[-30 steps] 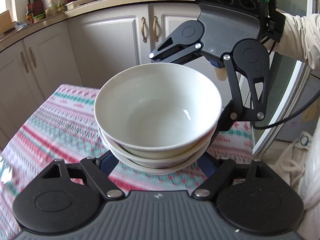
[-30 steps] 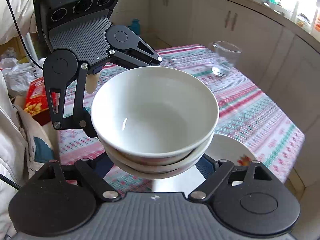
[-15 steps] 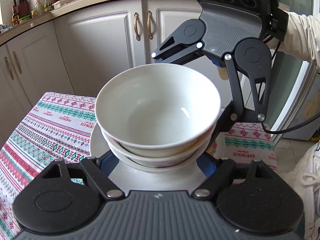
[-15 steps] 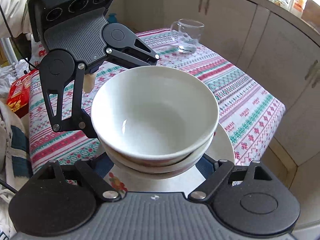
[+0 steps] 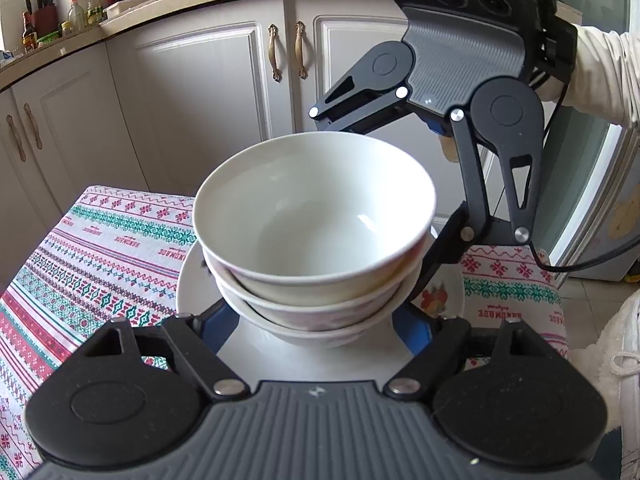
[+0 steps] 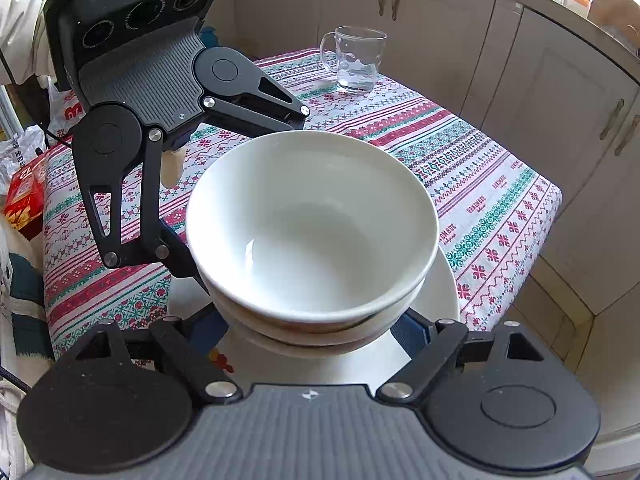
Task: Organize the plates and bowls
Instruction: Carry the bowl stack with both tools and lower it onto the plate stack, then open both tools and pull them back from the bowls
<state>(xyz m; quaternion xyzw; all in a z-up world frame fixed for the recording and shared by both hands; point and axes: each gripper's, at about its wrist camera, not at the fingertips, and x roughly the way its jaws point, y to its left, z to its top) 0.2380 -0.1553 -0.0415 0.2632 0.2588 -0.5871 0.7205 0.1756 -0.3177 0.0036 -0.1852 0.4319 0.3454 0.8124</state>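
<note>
Stack of bowls (image 5: 316, 240): three nested, plain white and glossy, the lower ones showing a faint reddish pattern on their outer walls. It sits directly over a white plate (image 5: 192, 280) with a floral print, on the striped tabletop (image 5: 100, 248). Left gripper (image 5: 316, 320) and right gripper (image 6: 308, 320) both have their fingers clamped on the stack from opposite sides. A second ago only cloth lay beneath the stack; now the plate is under it, and the stack is lower.
</note>
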